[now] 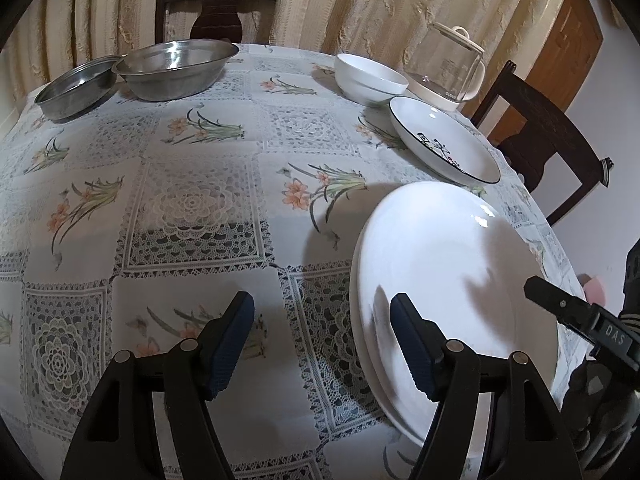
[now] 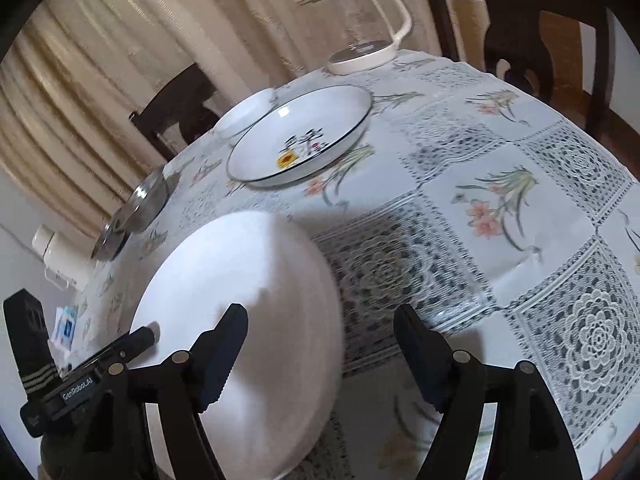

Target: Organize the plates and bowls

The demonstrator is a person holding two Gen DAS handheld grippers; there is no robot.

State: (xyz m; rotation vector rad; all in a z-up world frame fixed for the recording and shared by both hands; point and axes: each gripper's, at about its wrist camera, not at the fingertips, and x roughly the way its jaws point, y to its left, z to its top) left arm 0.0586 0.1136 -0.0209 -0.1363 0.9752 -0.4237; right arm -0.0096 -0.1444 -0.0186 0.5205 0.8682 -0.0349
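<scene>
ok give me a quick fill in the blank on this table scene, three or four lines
1. The two round steel basins sit in front of a dark wooden ____.
2. The black-rimmed plate has a painted ____ rim.
3. The plain white plates are stacked ____ high.
4. Both the left gripper and right gripper are ____.

Missing words: chair; black; two; open

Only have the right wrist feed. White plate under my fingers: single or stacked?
Observer: Stacked. The left wrist view shows two rims on the white plates.
Operator: Steel thing at my left, edge-on?
Observer: Two pieces side by side. The larger basin has its rim overlapping the smaller basin.
Operator: White bowl near the kettle?
Observer: Two white bowls, nested.
</scene>
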